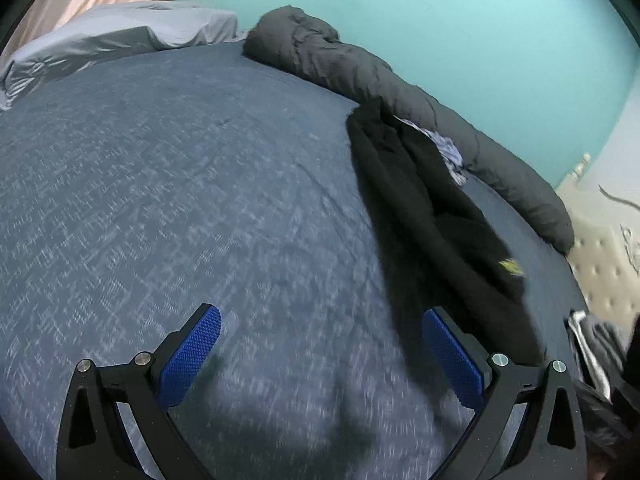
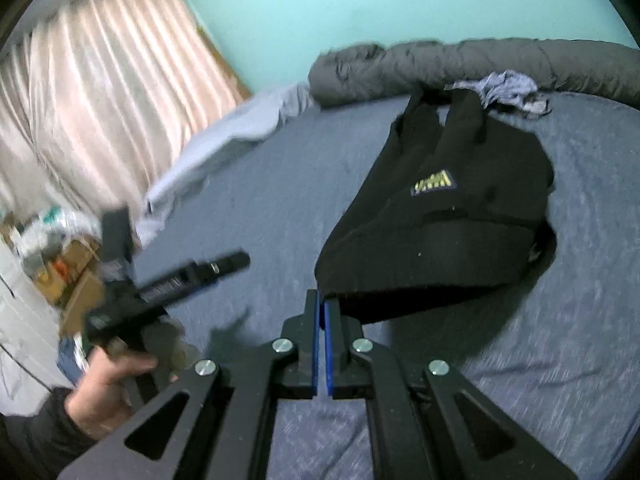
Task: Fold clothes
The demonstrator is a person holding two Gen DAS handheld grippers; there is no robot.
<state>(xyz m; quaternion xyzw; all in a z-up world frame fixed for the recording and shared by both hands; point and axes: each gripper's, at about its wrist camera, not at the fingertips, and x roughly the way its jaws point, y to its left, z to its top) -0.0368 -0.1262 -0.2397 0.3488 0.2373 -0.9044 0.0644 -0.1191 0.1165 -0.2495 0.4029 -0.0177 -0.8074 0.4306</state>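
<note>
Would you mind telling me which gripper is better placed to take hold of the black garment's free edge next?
Probably the left gripper: its fingers stand open and empty beside the black garment. The right gripper is shut on its corner.

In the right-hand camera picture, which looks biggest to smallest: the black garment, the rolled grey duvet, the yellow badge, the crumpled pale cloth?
1. black garment
2. rolled grey duvet, though farther away, so unsure
3. crumpled pale cloth
4. yellow badge
</note>
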